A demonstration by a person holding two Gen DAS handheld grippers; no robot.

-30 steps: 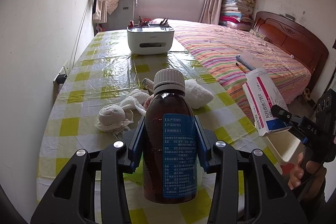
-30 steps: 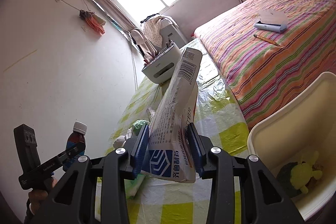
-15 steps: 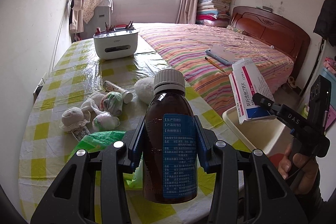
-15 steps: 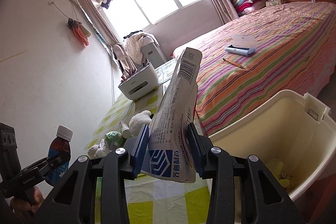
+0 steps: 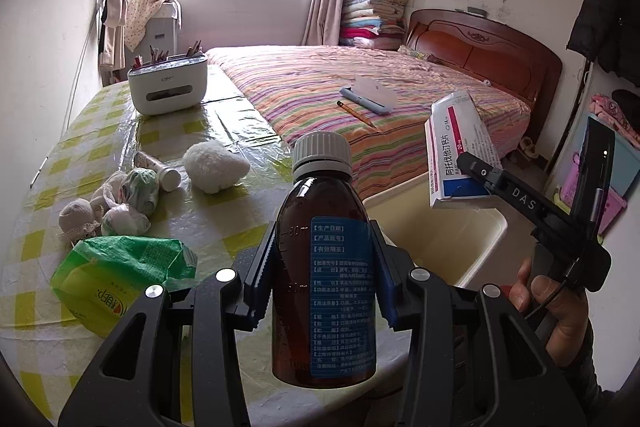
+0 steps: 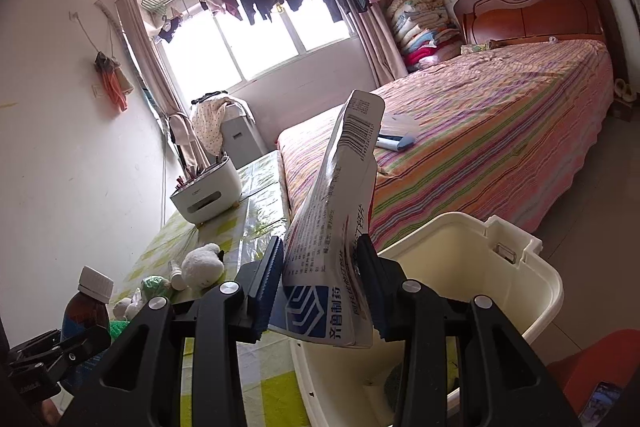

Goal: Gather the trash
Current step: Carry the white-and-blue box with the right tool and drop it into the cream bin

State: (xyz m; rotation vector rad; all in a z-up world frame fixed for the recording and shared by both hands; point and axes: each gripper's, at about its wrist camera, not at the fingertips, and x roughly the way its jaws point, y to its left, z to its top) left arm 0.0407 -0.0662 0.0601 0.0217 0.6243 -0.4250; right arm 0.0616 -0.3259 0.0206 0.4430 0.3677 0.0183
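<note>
Compared with a second ago, both claws have swung away from the desk toward the cream plastic bin (image 5: pixel 476 227): it was only a sliver at the edge of the left wrist view then, and now its open mouth lies just ahead and to the right of the left claw (image 5: pixel 322 283). In the right wrist view the bin (image 6: pixel 532 291) has grown to fill the space directly under and beyond the right claw (image 6: pixel 320 287).

The left claw stays clenched on a brown, smooth, round-shouldered medicine bottle (image 5: pixel 324 287), upright, with a ribbed white screw cap and a blue printed label. The right claw stays clamped on a flattened white cardboard medicine box (image 6: pixel 336 239), creased and tilted, barcode end up; its lower end hangs over the bin's near rim.

Behind and left of the left claw, the glossy yellow-checked desk (image 5: pixel 224 211) carries a crinkled green wrapper (image 5: pixel 120 275), wadded tissue balls (image 5: pixel 108 207), a small white tube (image 5: pixel 160 169) and a fluffy white plush (image 5: pixel 216 167).

Only the left wrist view shows the person's hand (image 5: pixel 556 311) gripping the right claw's handle and the box's red-striped face (image 5: pixel 456 155). Only the right wrist view looks into the bin, where something dark lies at the bottom, and shows the left claw (image 6: pixel 60 351) with the bottle (image 6: pixel 86 311) from the side.
</note>
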